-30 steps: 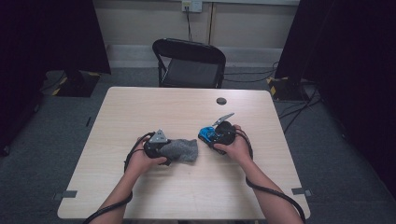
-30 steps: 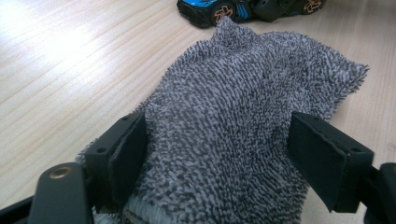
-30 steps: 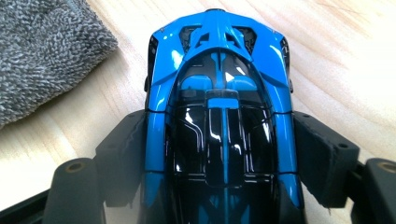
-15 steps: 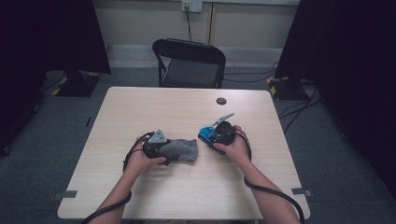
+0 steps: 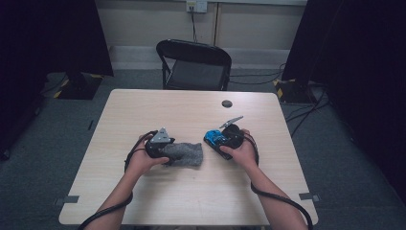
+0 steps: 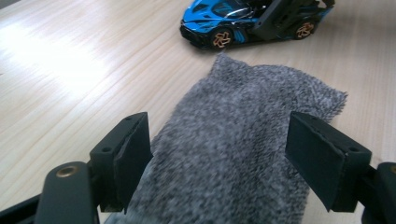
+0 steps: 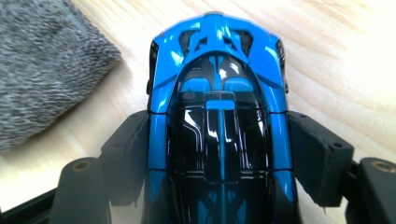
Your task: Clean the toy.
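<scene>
While my right gripper [image 7: 219,154] has its jaws pressed on the flanks of the blue toy car [image 7: 217,116], having just closed a little, the car rests on the counter [image 5: 158,201] beside the grey cloth [image 6: 233,154]. Left gripper [image 6: 219,154] jaws straddle that cloth, wide, not pinching. Judging by this, both things are reached but nothing is lifted yet.

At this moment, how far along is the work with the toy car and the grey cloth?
Early stage. Done: the blue toy car and grey cloth lie side by side on the table, apart. In hand: the right hand-held gripper has its jaws along the car's sides, closing in; the left hand-held gripper straddles the cloth, jaws wide, not pinching. Left: gripping the cloth and bringing the two together, probably for wiping.
</scene>
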A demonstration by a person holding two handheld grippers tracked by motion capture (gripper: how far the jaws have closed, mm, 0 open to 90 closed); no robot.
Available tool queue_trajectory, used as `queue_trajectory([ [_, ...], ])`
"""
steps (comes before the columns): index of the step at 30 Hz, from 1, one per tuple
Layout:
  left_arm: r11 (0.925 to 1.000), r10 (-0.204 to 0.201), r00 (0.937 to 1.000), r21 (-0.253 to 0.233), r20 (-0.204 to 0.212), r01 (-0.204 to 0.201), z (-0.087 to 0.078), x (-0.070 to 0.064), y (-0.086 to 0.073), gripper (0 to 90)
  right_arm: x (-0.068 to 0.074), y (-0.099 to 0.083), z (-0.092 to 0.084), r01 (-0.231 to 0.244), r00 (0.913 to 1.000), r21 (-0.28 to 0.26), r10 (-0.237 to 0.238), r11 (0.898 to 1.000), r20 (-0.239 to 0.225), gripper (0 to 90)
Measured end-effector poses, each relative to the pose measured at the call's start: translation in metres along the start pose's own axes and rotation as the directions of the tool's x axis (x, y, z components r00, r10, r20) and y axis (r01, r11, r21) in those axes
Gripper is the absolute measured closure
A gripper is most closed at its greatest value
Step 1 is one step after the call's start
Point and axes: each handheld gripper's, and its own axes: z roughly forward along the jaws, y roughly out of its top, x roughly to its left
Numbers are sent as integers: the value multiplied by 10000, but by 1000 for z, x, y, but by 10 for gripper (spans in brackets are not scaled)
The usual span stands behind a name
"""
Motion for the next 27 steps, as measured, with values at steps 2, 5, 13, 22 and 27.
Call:
queue_trajectory([
  [2,9998,163,9999,111,58,-164,2,-1,2,221,1,-1,0,233,9996,172,-236,9996,175,282],
  [5,9997,212,9997,144,145,-214,6,-1,3,223,2,-2,-1,194,9997,61,-195,9998,156,281],
  [13,9995,243,9993,211,287,-249,10,2,2,225,3,-2,1,421,9989,271,-426,9987,209,280],
  [22,9986,29,9979,518,649,-63,18,6,-4,199,2,-2,1,415,9989,224,-419,9989,198,282],
  [27,9965,97,9973,817,725,-156,23,6,-6,241,2,-3,0,273,9995,284,-278,9992,176,282],
])
